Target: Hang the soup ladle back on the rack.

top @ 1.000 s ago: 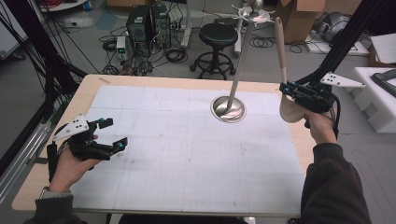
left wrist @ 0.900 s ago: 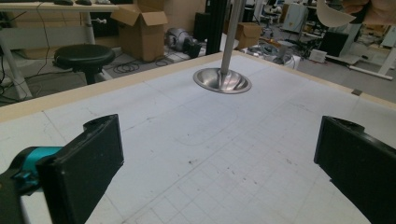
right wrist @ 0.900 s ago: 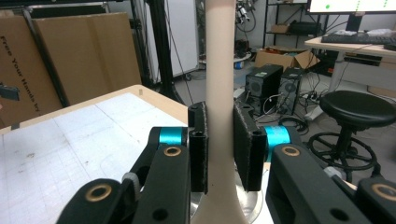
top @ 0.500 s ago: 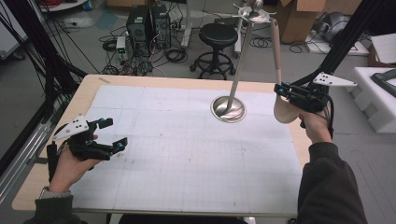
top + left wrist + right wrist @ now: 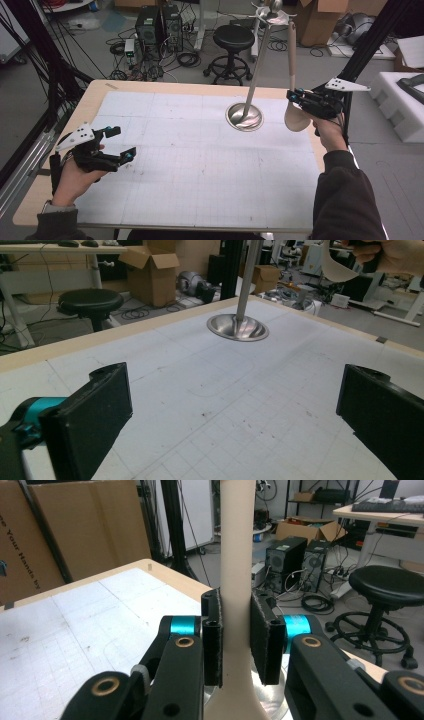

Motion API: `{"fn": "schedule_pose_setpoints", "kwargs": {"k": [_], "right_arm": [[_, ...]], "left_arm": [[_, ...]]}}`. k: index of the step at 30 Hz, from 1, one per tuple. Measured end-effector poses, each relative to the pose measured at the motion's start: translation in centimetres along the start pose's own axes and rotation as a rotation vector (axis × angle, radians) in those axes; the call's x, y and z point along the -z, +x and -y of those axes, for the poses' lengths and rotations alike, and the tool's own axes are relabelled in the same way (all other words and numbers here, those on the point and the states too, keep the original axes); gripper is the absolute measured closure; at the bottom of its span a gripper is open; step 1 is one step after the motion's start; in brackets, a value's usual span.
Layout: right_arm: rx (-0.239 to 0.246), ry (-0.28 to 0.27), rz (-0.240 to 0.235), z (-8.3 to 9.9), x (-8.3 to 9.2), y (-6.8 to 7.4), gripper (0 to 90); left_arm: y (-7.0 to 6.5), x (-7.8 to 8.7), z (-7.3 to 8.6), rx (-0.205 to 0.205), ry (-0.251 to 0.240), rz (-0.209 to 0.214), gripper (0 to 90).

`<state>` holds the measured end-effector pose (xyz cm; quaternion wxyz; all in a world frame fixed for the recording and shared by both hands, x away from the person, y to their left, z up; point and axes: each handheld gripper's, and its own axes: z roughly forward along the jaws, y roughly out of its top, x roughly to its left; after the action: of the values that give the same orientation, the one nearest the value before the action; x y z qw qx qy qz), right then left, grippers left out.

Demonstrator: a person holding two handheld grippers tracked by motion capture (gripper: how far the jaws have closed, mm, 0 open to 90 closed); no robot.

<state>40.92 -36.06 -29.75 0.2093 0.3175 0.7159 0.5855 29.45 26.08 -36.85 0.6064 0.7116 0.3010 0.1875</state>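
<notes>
Right gripper (image 5: pixel 235 640) clamps the beige wooden spatula (image 5: pixel 294 90) upright beside the metal rack stand (image 5: pixel 245 116). Left gripper (image 5: pixel 117 145) idle, unclenched. Next, probably: hang it on the stand's top.

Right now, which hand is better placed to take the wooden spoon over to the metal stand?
Right. The right gripper is already shut on the wooden spoon, held upright beside the metal stand. The left gripper sits open and empty at the table's near left, far from both.
</notes>
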Motion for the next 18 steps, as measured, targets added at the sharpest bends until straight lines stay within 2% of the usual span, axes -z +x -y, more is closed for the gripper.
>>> {"fn": "schedule_pose_setpoints", "kwargs": {"k": [13,18], "right_arm": [[0.008,0.048,0.04,-0.3,-2.3,0.4,77.3],[0.002,0.044,0.049,-0.2,-3.2,0.4,77.2]], "left_arm": [[0.0,0.2,-0.1,-0.002,-0.005,-0.002,1.8],[0.0,0.4,-0.2,-0.002,-0.012,-0.004,1.8]]}}
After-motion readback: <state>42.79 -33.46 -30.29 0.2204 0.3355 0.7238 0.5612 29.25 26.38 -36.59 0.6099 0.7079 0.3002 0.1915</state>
